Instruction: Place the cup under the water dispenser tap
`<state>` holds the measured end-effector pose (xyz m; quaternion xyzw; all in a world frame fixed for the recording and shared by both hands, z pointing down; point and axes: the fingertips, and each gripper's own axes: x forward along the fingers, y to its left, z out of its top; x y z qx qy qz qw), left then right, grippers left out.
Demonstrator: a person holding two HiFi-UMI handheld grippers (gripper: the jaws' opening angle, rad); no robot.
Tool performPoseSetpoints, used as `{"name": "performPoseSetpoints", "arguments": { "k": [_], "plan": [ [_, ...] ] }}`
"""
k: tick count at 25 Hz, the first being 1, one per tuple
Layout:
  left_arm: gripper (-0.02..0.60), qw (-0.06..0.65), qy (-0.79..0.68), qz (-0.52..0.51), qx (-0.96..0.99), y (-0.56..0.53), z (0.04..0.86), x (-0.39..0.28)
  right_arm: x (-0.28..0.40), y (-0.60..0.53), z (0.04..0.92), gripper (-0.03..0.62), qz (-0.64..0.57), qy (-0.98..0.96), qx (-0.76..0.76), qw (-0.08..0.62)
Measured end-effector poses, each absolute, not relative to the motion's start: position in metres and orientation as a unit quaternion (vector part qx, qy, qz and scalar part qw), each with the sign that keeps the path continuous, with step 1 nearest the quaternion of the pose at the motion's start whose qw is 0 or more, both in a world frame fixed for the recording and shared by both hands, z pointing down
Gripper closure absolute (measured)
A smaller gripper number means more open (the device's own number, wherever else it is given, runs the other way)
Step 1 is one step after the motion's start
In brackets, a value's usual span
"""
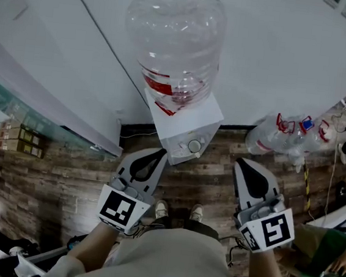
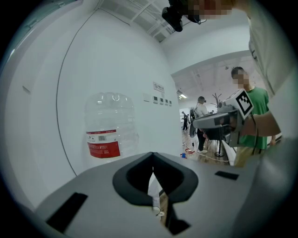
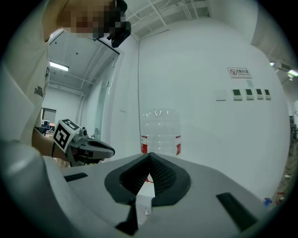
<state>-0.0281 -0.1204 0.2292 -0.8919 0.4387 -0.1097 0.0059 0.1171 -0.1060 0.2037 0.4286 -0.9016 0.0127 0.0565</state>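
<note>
Facing a white water dispenser (image 1: 183, 127) backed against a pale wall (image 1: 280, 54), with a large clear bottle (image 1: 174, 36) upended on top and a red-and-white label around its lower part. Seen in the head view as a narrow white box standing on a wooden plank floor (image 1: 64, 179), with a round knob (image 1: 195, 146) on the near face; cannot tell whether that is the tap. Cannot tell where the cup is.

Holding the left gripper (image 1: 159, 153) out near the dispenser's front, on its left, with jaws closed tip to tip and nothing pinched between them. Holding the right gripper (image 1: 239, 164) about level with it, further right and clear of the dispenser, with jaws likewise pressed together and empty. Pointing both roughly level toward the wall, with the bottle rising beyond the closed tips in each gripper view and a sliver of white dispenser body showing through the slot below them.

Carrying a black-and-white marker cube (image 1: 118, 208) behind the left jaws and another behind the right. Standing with two pale shoes (image 1: 162, 209) between the grippers, toes toward the dispenser.

Off to the right, by the foot of the wall, a heap of empty clear bottles (image 1: 284, 137). At the right edge, somebody in a green top (image 1: 333, 250).
</note>
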Motion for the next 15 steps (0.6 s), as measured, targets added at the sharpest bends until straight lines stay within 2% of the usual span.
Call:
{"name": "performPoseSetpoints", "arguments": {
  "k": [15],
  "plan": [
    [0.575, 0.007, 0.442, -0.113, -0.89, -0.131, 0.226, -0.032, 0.114, -0.116, 0.205, 0.588, 0.013, -0.903, 0.425, 0.062]
  ]
}}
